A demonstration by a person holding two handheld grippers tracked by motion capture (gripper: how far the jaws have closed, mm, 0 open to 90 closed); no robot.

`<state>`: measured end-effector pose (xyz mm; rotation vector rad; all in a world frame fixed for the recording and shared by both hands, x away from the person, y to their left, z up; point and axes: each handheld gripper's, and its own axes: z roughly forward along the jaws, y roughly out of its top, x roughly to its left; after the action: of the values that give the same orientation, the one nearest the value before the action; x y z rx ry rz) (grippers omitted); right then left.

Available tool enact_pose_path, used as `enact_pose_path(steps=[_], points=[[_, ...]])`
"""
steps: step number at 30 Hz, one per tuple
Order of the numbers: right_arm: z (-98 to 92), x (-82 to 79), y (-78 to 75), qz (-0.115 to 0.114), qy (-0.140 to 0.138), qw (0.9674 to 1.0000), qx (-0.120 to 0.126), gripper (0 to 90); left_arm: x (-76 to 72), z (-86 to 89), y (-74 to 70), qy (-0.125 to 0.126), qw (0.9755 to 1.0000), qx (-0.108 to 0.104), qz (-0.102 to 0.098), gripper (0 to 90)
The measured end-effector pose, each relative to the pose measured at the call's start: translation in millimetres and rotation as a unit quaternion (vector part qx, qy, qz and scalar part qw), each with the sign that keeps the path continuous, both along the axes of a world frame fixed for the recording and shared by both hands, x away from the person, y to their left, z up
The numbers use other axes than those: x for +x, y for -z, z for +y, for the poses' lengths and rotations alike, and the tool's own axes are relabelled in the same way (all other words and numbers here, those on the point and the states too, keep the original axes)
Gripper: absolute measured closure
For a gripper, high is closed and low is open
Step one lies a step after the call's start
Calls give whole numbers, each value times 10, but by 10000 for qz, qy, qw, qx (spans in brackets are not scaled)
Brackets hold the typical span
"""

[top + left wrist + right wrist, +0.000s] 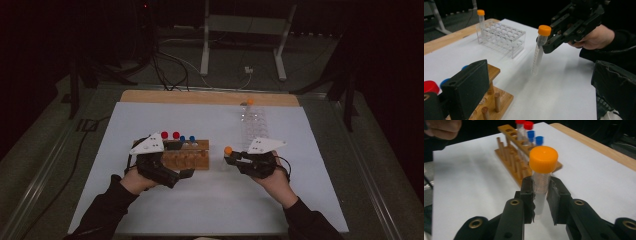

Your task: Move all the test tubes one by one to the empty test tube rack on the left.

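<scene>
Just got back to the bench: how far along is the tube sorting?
Done: red- and blue-capped tubes stand in the wooden rack. In hand: the right gripper is shut on an orange tube, held above the table. Left: one orange tube remains in the clear rack.

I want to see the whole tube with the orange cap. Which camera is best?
The left gripper view: the orange-capped tube hangs there full length in the right gripper. The right gripper view shows cap and upper part close up; the high view, a tiny orange dot.

light: dim, dark surround | shadows: soft — faint | focus: near claws blurred — high view grainy
</scene>
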<state>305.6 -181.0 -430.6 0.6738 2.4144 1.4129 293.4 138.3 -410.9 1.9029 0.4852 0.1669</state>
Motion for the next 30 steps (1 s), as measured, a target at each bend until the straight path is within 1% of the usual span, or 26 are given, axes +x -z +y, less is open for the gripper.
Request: enact_pose_path(steps=[6,10,12,14,17,19,20,21,24,27,30], points=[[102,-86,5,3,-185,9998,-1,753,-44,-104,0,-3,10000,43,46,26],[200,-130,37,43,-351,9994,-22,753,-85,-181,8,126,9999,33,50,27],[248,-153,49,35,-437,9990,-34,752,-104,-214,11,164,9998,58,31,34],[289,-173,61,76,-514,9986,-19,752,-116,-240,18,171,9998,32,29,46],[347,-213,71,103,-633,9979,-13,752,-128,-267,29,141,9999,34,-25,100],[376,-231,71,106,-689,9976,-22,752,-130,-266,36,180,9998,-60,-21,168],[386,-237,71,122,-705,9974,-9,752,-131,-272,39,197,9998,-47,-29,180],[396,-244,72,121,-727,9973,-12,752,-134,-277,41,234,9997,-43,-38,216],[424,-261,79,143,-788,9968,-15,752,-144,-309,50,250,9997,-13,-63,319],[445,-275,87,177,-820,9965,-26,752,-146,-355,62,221,9996,123,-84,401],[448,-280,83,160,-844,9963,-25,752,-141,-380,76,254,9995,176,-86,464]])
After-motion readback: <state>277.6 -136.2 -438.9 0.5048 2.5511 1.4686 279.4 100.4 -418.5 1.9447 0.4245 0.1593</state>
